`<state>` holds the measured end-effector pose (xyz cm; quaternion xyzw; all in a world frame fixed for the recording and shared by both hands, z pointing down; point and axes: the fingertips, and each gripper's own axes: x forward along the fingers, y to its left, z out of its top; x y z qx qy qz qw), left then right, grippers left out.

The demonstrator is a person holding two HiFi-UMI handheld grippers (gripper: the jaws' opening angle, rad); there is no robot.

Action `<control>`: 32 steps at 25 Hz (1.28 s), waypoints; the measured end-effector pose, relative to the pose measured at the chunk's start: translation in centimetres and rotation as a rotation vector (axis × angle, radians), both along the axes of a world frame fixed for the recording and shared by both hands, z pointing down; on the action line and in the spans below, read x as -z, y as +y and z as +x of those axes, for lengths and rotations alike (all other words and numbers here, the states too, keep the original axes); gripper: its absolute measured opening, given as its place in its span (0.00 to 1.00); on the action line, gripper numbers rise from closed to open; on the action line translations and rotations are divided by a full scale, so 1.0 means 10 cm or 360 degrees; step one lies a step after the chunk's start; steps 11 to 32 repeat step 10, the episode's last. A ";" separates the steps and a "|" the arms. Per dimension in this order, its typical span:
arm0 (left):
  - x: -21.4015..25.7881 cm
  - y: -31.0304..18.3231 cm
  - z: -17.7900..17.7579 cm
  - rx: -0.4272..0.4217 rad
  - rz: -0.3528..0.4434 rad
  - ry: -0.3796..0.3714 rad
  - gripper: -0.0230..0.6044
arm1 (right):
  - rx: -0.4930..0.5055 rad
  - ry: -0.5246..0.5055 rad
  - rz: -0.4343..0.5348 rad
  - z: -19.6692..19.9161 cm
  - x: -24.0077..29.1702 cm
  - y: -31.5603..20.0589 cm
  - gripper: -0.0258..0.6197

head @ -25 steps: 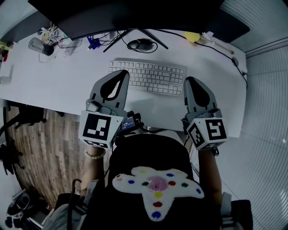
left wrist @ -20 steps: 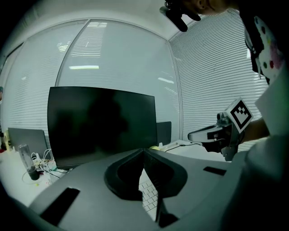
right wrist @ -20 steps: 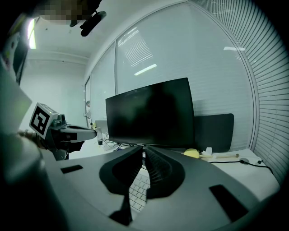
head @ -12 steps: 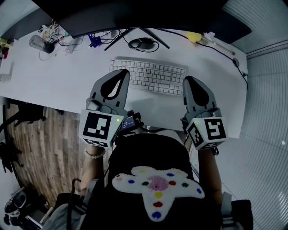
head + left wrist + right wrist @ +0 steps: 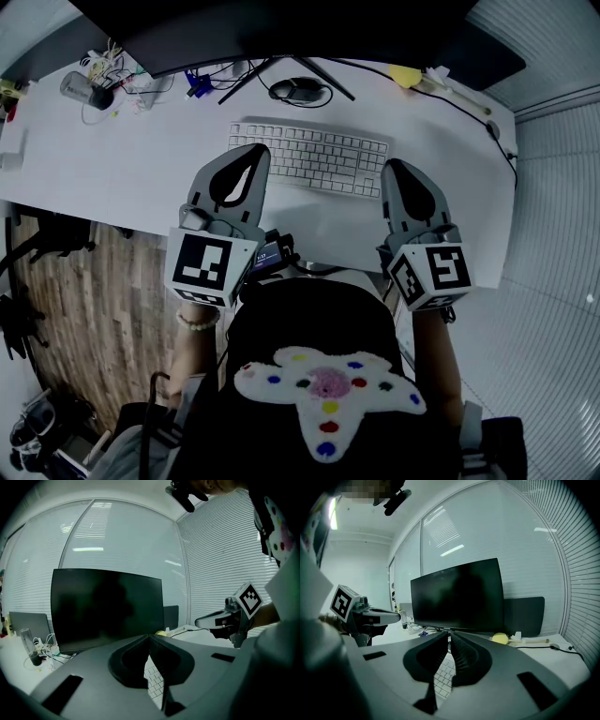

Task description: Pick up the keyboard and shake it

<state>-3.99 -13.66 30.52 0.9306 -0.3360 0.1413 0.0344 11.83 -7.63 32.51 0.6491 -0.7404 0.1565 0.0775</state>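
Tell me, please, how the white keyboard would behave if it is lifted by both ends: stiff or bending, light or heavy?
The keyboard is probably stiff: it is one flat slab with straight edges. It looks thin, so likely light for its size. On the smooth desk it may slide when pushed.

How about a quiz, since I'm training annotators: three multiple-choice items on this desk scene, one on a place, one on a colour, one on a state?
1. Where is the mouse? A. beyond the keyboard; B. left of the keyboard; C. on top of the keyboard.
2. What colour is the keyboard? A. black; B. white; C. red.
3. How stand the jaws of the left gripper? A. wide apart; B. closed on the keyboard; C. together, empty.
Answers: A, it lies past the keyboard's far edge; B, its keys look white; C, the tips meet with nothing between.
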 end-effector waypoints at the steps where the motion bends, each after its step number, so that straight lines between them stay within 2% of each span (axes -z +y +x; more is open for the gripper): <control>1: 0.00 0.00 0.00 0.0001 0.0000 0.0000 0.06 | 0.0001 -0.0001 -0.0002 -0.01 0.01 0.00 0.11; 32: 0.00 0.00 -0.02 0.0003 0.0001 -0.0007 0.06 | 0.0011 0.0021 -0.0005 -0.01 -0.01 0.00 0.11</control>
